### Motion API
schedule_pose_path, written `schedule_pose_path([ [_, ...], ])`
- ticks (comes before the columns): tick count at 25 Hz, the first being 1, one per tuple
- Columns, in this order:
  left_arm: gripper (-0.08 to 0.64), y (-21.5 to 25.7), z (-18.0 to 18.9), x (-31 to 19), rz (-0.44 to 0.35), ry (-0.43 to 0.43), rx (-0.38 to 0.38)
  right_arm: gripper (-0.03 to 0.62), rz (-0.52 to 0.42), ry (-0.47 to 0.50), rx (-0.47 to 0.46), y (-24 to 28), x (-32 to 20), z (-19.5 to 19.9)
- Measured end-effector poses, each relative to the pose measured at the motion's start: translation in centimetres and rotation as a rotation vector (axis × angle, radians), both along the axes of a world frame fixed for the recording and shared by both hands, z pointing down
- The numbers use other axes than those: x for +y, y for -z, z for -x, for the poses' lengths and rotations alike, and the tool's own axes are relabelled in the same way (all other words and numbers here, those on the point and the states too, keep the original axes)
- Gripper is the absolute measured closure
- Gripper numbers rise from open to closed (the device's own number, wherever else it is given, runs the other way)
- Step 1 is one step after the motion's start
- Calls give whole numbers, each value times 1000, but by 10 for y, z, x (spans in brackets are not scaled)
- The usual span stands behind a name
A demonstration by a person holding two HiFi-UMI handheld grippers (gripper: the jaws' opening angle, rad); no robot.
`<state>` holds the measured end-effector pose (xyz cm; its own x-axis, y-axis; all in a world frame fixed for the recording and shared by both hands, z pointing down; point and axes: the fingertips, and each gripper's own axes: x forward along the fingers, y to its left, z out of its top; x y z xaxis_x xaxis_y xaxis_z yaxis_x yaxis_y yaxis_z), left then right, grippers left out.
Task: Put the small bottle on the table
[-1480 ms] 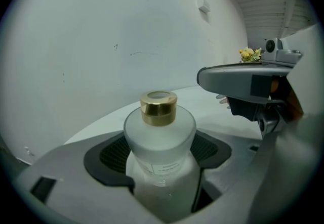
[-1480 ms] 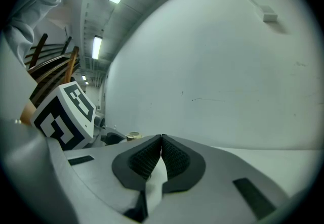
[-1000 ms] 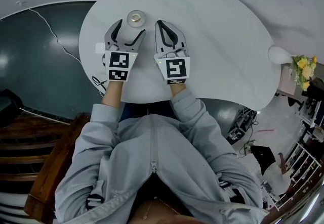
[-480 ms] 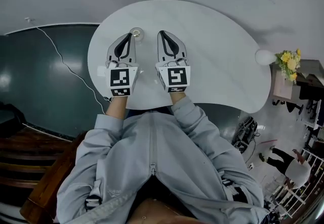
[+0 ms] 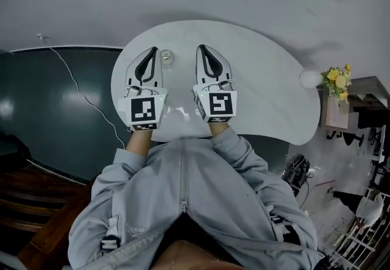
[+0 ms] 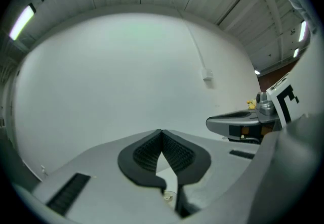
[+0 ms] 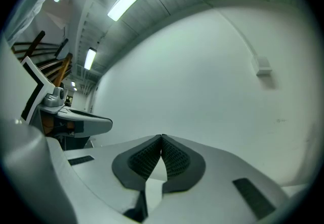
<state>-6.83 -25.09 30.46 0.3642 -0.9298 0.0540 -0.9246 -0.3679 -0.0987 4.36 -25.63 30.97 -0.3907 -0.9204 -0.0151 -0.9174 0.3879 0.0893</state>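
1. The small bottle [image 5: 166,57] stands upright on the white table [image 5: 262,89], and nothing is gripping it.
2. In the head view my left tongs [image 5: 150,51] sit just left of the bottle. A second ago they gaped wide beside it. Now their tips are pressed together with nothing between them.
3. My right tongs [image 5: 203,49] are to the right of the bottle and clear of it. They are also closed tight and empty.
4. The cameras on both tongs show only a bare wall [image 6: 126,66], with no bottle in sight. I judge that both tongs have lifted up and away from the bottle.
5. I read the bottle as released, so the placing looks finished. Only pulling my hands back remains.
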Motion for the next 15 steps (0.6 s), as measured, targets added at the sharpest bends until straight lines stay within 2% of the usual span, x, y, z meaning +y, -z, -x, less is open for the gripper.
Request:
schedule_pose_path([
  [15,552,16,3,13,-18,1,16,566,-20,37,27,13,13,11],
])
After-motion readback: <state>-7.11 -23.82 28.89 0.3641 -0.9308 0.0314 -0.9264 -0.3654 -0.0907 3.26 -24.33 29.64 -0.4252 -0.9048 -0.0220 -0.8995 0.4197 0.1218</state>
